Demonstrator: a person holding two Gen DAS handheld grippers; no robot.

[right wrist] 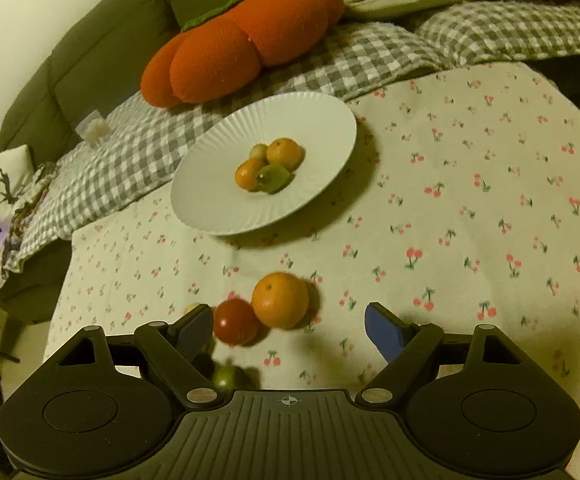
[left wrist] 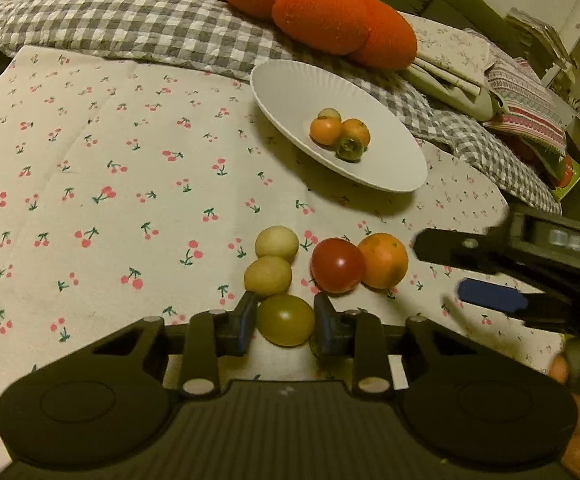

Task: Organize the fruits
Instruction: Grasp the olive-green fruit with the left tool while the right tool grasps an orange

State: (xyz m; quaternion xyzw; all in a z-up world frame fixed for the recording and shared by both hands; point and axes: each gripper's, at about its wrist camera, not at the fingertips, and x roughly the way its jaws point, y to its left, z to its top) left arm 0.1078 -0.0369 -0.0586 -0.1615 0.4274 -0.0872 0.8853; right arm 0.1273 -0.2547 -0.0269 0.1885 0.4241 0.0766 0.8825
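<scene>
Now the left gripper (left wrist: 285,320) pinches a green tomato (left wrist: 285,320); the right gripper (right wrist: 287,326) spread, red tomato (right wrist: 235,322) and orange (right wrist: 279,300) between; only the left view shows two pale fruits (left wrist: 271,260).

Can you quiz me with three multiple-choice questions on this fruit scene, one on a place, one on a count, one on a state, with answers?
1. Where does the red tomato lie?
A. on the plate
B. on the cloth beside the orange
C. on the cushion

2. How many fruits are on the plate?
A. two
B. four
C. six

3. What is the left tool doing?
A. shut on the green fruit
B. open above the plate
C. holding the orange

Answers:
1 B: it touches the orange on the cherry-print cloth.
2 B: two orange, one green and one pale fruit sit there.
3 A: its pads press both sides of the green fruit.
</scene>
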